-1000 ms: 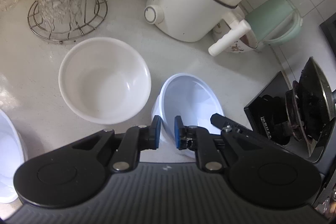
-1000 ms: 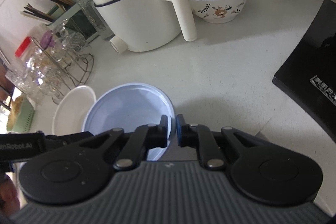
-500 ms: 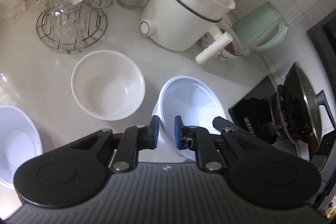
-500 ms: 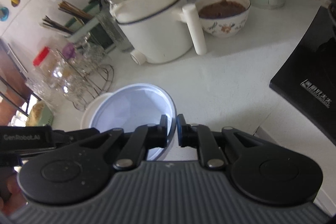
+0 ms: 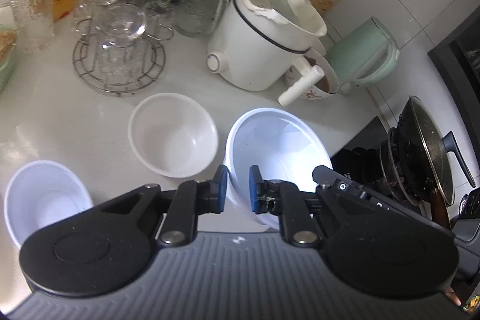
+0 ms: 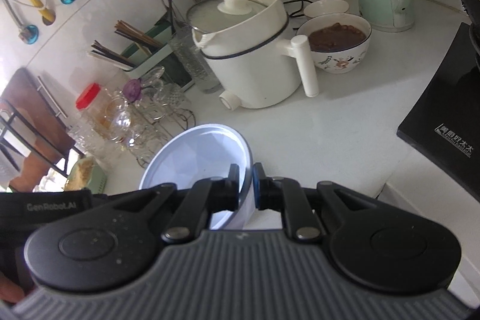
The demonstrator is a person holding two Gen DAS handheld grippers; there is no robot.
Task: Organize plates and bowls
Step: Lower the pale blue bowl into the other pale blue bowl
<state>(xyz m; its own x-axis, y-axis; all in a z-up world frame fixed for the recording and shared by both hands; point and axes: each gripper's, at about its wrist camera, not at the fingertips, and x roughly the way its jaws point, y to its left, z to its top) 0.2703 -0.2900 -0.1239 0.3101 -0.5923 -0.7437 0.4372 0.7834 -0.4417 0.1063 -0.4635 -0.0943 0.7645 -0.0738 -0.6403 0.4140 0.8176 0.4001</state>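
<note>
A pale blue-white bowl [image 5: 279, 146] is held in the air above the counter by both grippers. My left gripper [image 5: 237, 189] is shut on its near-left rim. My right gripper [image 6: 246, 183] is shut on its right rim, and the bowl [image 6: 195, 161] shows tilted in the right wrist view. A white bowl [image 5: 172, 134] sits on the counter to the left of the held one. Another pale bowl [image 5: 45, 197] sits at the lower left.
A white electric pot [image 5: 264, 41] with a side handle, a mint kettle [image 5: 369, 53] and a bowl of brown food [image 6: 337, 42] stand behind. A wire rack of glasses [image 5: 120, 56] is at back left. A black cooktop [image 6: 444, 116] with a wok [image 5: 426, 149] lies to the right.
Both grippers have lifted the blue-white bowl higher off the counter; the counter and the other bowls look farther away. A third bowl has come into view at lower left.
</note>
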